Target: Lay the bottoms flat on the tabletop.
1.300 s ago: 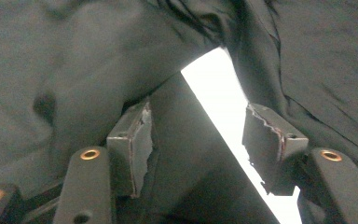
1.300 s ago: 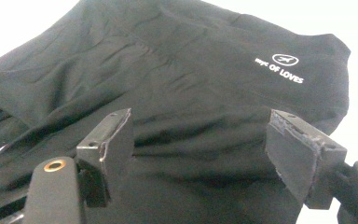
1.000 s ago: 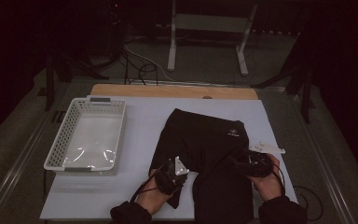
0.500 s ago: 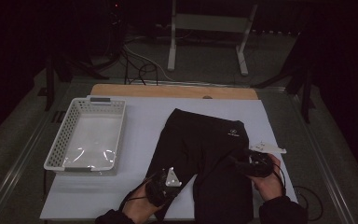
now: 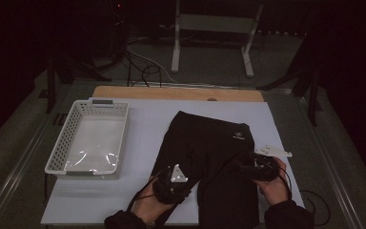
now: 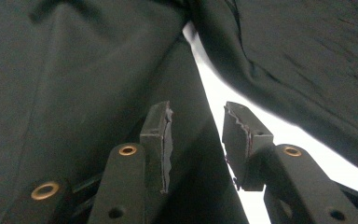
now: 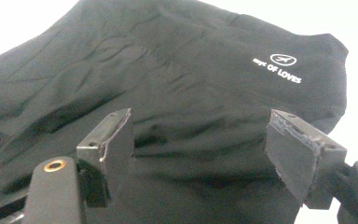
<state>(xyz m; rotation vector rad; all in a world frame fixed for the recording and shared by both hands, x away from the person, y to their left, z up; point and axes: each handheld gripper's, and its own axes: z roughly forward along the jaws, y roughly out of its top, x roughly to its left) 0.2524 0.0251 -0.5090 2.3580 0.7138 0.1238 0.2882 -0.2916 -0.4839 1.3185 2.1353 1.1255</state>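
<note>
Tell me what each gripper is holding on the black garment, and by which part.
Nothing is held. The left gripper has just been opening, its fingers apart over the edge of the black garment. The right gripper stands open above the cloth.

Black garment [image 5: 209,157], plain and unpatterned, with a small white logo [image 5: 238,135] and white lettering near one edge. White sheet covering the bench [image 5: 143,129]; pale wood strip [image 5: 176,93] along the far side. White basket [image 5: 59,150] with a perforated lattice wall and a small grey tab on the far rim. Left gripper [image 6: 193,140]: black fingers [image 6: 156,135] with brass-coloured rivets, dark worn pads, grey three-cornered plate on top. Right gripper [image 7: 200,149]: black fingers [image 7: 109,140], grey pads, a brass rivet, white plate seen from above. Black cables. Dark sleeves. Grey floor, white stand legs [image 5: 209,43] beyond.
</note>
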